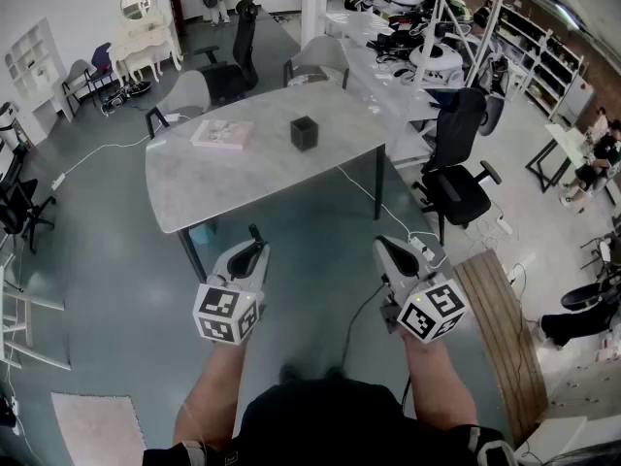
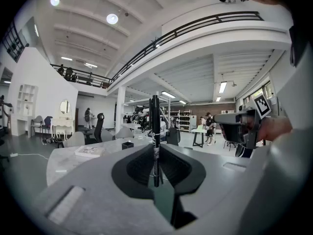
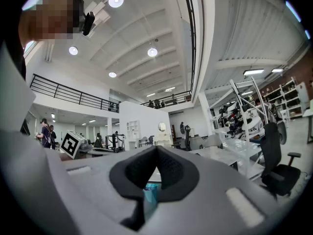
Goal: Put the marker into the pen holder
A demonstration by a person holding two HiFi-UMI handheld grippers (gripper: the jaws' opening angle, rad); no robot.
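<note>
A black marker (image 2: 155, 121) stands upright between the jaws of my left gripper (image 2: 155, 146), which is shut on it. In the head view the left gripper (image 1: 256, 235) hangs over the floor, short of the grey table (image 1: 194, 187), with the marker's (image 1: 255, 229) tip poking out in front. The black square pen holder (image 1: 304, 132) stands near the middle of the table, far ahead, and shows small in the left gripper view (image 2: 127, 144). My right gripper (image 1: 381, 245) is level beside the left one, its jaws (image 3: 156, 150) shut with nothing in them.
A pale book (image 1: 223, 134) lies on the table left of the pen holder. Office chairs (image 1: 456, 178) stand around the table, with a black one at its right end. A wooden bench (image 1: 505, 338) runs along the right, and a cable (image 1: 364, 309) trails across the floor.
</note>
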